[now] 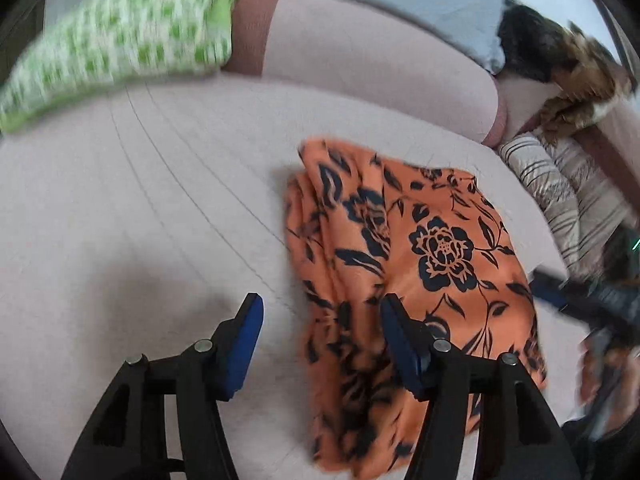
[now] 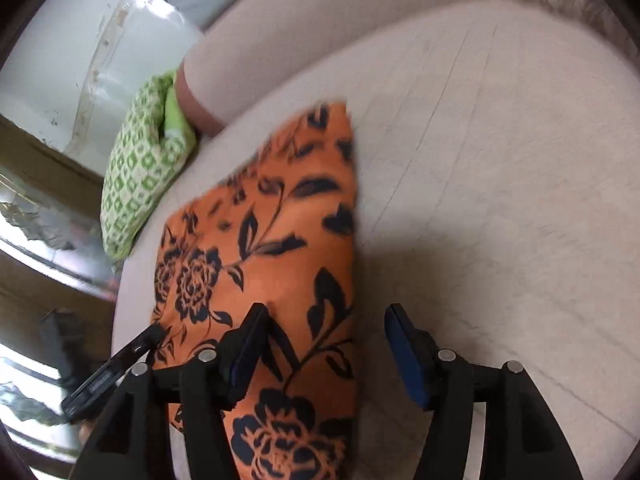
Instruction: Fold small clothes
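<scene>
An orange garment with a black flower print [image 1: 404, 264] lies folded on the pale pink sofa seat [image 1: 140, 220]. My left gripper [image 1: 322, 312] is open and empty, hovering over the garment's left edge. In the right wrist view the same garment [image 2: 256, 248] lies under my right gripper [image 2: 326, 328], which is open and empty above its right edge. The other gripper shows blurred at the right of the left wrist view [image 1: 592, 304] and at the lower left of the right wrist view [image 2: 116, 368].
A green and white patterned cushion [image 1: 120, 44] leans on the sofa back [image 1: 360, 60] at the left. A striped cushion [image 1: 560, 192] and a brown furry thing [image 1: 580, 88] lie at the right. The floor shows beyond the seat's edge [image 2: 48, 240].
</scene>
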`<action>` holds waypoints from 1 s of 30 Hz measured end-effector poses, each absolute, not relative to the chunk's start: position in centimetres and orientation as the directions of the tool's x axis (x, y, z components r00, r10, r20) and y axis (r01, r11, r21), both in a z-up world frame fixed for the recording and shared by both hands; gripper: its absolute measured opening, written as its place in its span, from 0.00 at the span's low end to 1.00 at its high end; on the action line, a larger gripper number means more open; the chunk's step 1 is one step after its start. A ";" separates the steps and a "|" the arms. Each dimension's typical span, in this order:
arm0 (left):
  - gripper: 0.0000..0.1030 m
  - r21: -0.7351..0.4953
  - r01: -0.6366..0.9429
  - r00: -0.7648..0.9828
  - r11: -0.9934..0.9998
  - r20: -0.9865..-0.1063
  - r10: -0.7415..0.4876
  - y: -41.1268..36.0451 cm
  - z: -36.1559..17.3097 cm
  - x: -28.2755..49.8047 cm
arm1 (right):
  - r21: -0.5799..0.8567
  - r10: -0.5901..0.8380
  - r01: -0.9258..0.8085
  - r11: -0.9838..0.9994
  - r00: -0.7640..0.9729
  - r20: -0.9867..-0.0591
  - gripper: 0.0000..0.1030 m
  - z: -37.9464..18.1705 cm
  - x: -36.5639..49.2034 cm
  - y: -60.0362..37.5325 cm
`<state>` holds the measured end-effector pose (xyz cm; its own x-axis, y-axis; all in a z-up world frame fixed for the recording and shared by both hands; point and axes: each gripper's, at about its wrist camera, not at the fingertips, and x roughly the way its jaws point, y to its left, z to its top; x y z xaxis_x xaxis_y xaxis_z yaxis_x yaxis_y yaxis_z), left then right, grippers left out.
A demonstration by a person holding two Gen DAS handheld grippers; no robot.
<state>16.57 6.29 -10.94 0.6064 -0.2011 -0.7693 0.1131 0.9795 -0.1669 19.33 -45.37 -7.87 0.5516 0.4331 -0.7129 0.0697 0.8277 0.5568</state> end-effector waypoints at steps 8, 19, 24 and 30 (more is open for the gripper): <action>0.62 -0.128 0.080 0.529 0.989 -0.835 -0.151 7.3 -14.8 17.4 | 0.661 0.602 -0.032 0.749 0.449 -0.660 0.78 -9.6 20.5 -41.3; 0.62 -0.086 0.129 0.602 0.988 -0.785 -0.147 5.3 -11.1 22.8 | 0.759 0.666 -0.053 0.649 0.523 -0.532 0.78 -7.0 24.3 -43.6; 0.75 -0.102 -0.011 0.546 0.995 -0.834 -0.079 6.9 -14.2 24.6 | 0.797 0.662 0.010 0.604 0.550 -0.508 0.81 -10.2 24.3 -44.0; 0.79 -0.012 -0.048 0.606 0.999 -0.795 0.020 6.6 -10.9 19.3 | 0.601 0.513 -0.068 0.797 0.601 -0.612 0.81 -5.1 16.6 -41.5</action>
<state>19.34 6.56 -10.91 0.6056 0.0196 -0.7955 -0.0477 0.9988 -0.0117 16.58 -41.53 -5.06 0.6013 0.5133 -0.6124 -0.0684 0.7966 0.6006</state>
